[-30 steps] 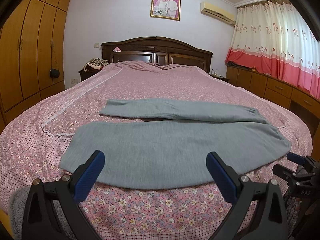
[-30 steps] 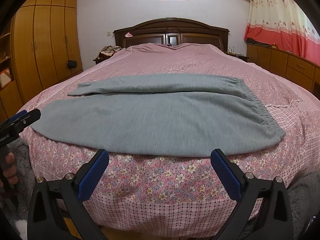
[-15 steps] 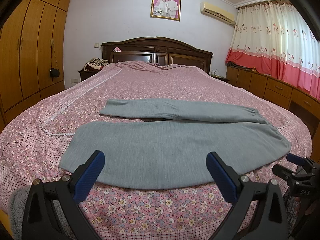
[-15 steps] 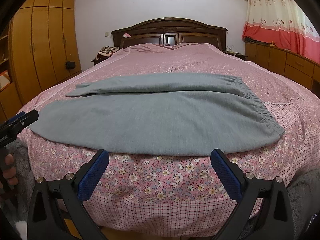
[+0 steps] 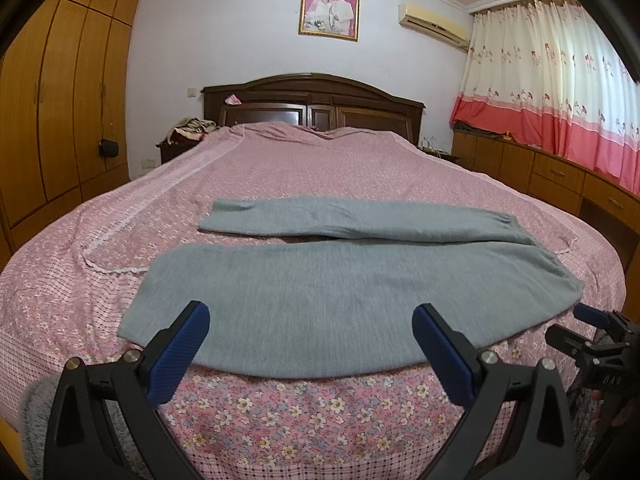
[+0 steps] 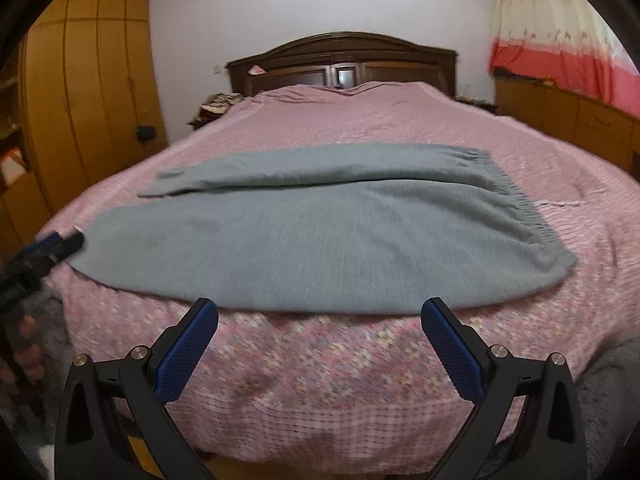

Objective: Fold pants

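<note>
Hovering at the foot of the bed, the left gripper (image 5: 310, 346) had its two blue-padded black fingers (image 5: 176, 354) spread wide with nothing between them, their tips just short of the near hem of the grey knit pants (image 5: 340, 296). The right gripper (image 6: 320, 344) was likewise spread wide and empty, its blue pads low over the flowered drop of the pink floral bedspread (image 6: 320, 380), close to the pants' near edge but not touching it. In the left wrist view the right gripper's black frame showed at the lower right edge, near the waistband end of the pants; in the right wrist view, which was blurred, the left gripper appeared at the left edge beside the cuff end, with fingertips of a person's hand (image 6: 28, 344) below it. The pants lay flat across the foot of the bedspread, waistband to the right and cuffs to the left, the two legs spread apart in a narrow V, the nearer leg broad and smooth, the farther one narrower and behind it. Beyond them the bedspread ran up to a dark wooden headboard (image 5: 312, 100), with a framed portrait photograph (image 5: 329, 11) on the white wall above, a tall orange-brown wooden wardrobe (image 5: 60, 112) on the left, and cream-and-red flowered curtains (image 5: 560, 92) on the right.
</note>
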{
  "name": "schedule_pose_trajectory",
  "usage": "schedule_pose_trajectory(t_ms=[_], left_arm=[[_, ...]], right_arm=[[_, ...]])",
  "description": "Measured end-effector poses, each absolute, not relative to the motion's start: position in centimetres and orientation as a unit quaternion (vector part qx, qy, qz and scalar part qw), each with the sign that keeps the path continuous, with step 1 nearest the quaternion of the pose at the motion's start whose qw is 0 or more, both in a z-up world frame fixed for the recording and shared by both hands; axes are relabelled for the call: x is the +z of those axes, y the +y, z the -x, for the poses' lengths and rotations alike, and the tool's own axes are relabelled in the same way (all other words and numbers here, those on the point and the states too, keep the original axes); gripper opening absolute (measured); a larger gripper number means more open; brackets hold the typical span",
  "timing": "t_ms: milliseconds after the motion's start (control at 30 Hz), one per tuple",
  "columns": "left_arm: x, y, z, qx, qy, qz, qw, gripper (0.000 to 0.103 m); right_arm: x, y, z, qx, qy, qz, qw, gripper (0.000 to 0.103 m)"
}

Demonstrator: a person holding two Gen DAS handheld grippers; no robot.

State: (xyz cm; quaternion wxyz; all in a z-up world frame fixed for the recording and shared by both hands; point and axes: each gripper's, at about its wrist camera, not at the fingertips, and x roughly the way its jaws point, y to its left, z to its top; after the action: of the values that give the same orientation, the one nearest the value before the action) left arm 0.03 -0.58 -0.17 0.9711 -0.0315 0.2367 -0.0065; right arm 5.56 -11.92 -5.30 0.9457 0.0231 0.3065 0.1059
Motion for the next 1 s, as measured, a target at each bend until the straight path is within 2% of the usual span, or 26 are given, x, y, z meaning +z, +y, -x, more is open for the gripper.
schedule_pose_trajectory(t_ms=[200,333,400,500,567,800,867,1000], left_arm=[[0.3,-1.8,-4.0,-0.117,0.307,0.003,0.944,0.103],[2.4,-3.8,-8.0,-0.157,0.294,-0.089,0.938,0.103],[3.2,-4.6,-10.4,-0.185,0.292,-0.124,0.930,0.103],[3.8,-5.3,-15.0,-0.211,0.301,-0.168,0.915,0.103],[3.8,-5.5,-18.4,-0.230,0.316,-0.177,0.903,0.103],[2.1,-5.8,-28.0,-0.274,0.346,-0.229,0.868,0.103],[1.6,-6.2,-30.1,-0.292,0.357,-0.252,0.851,0.103],[0.5,-7.3,-34.8,-0.301,0.372,-0.291,0.829,0.103]], right_arm=[[-0.7,-14.2,-9.3,0.199,0.302,-0.053,0.931,0.103],[2.6,-17.0,-14.7,0.255,0.304,-0.090,0.913,0.103],[3.4,-18.3,-18.7,0.271,0.336,-0.093,0.897,0.103],[3.4,-19.4,-25.3,0.290,0.398,-0.056,0.869,0.098],[3.2,-19.4,-29.3,0.302,0.423,-0.015,0.854,0.089],[1.6,-17.2,-37.5,0.343,0.468,0.111,0.807,0.086],[1.1,-16.2,-38.9,0.382,0.466,0.176,0.779,0.076],[0.5,-14.3,-41.1,0.448,0.472,0.266,0.712,0.066]])
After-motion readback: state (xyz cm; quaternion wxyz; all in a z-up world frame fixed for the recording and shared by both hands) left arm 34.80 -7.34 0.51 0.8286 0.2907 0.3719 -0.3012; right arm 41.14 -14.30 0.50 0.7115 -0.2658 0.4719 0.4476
